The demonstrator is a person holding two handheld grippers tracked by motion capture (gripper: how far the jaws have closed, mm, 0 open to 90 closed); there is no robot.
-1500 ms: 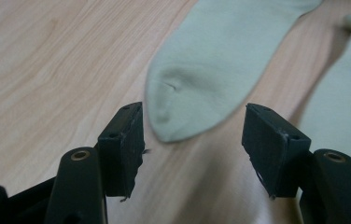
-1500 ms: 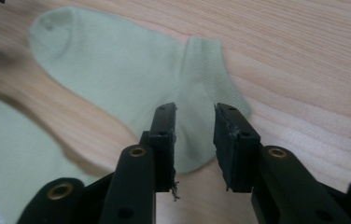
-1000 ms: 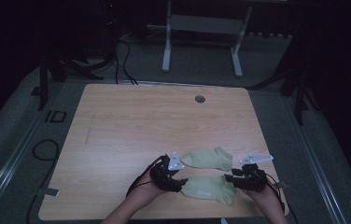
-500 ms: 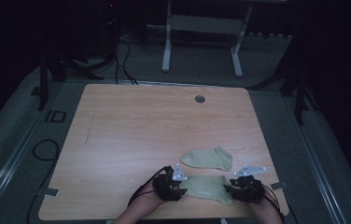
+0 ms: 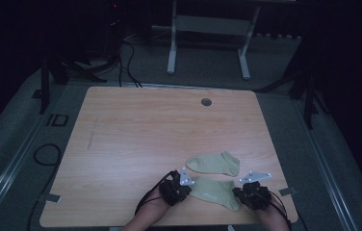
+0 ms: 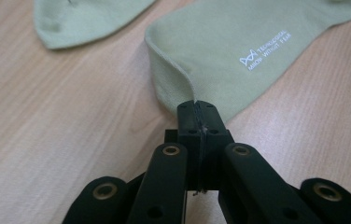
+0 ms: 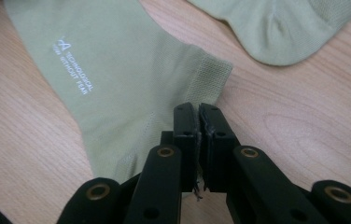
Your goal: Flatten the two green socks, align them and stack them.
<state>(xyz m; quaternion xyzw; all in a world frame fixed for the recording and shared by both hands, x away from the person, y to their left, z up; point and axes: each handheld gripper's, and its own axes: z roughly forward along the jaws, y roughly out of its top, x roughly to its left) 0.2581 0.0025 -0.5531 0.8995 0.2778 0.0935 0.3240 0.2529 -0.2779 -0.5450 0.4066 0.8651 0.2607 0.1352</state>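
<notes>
At the near edge of the table (image 5: pixel 121 120), my left gripper (image 5: pixel 185 183) and right gripper (image 5: pixel 248 186) each pinch one end of the near sock (image 5: pixel 215 191), which lies flat on the wood between them. Both sets of jaws have just been closing and now stand clamped tight on the fabric.

In the left gripper view, my left gripper (image 6: pixel 196 109) bites a raised fold at the edge of the near sock (image 6: pixel 239 51), the cloth lifting into a small ridge right at the jaw tips; white lettering shows on the sock just beyond and to the right of them.

In the right gripper view, my right gripper (image 7: pixel 199 114) nips the near sock (image 7: pixel 117 79) by its edge close to the ribbed cuff, with the same white lettering up and to the left of the tips.

A far sock (image 5: pixel 214 163) of the same pale green lies flat just beyond the held one, past both grippers, and close beside it. My hands come in from the table's near edge.
</notes>
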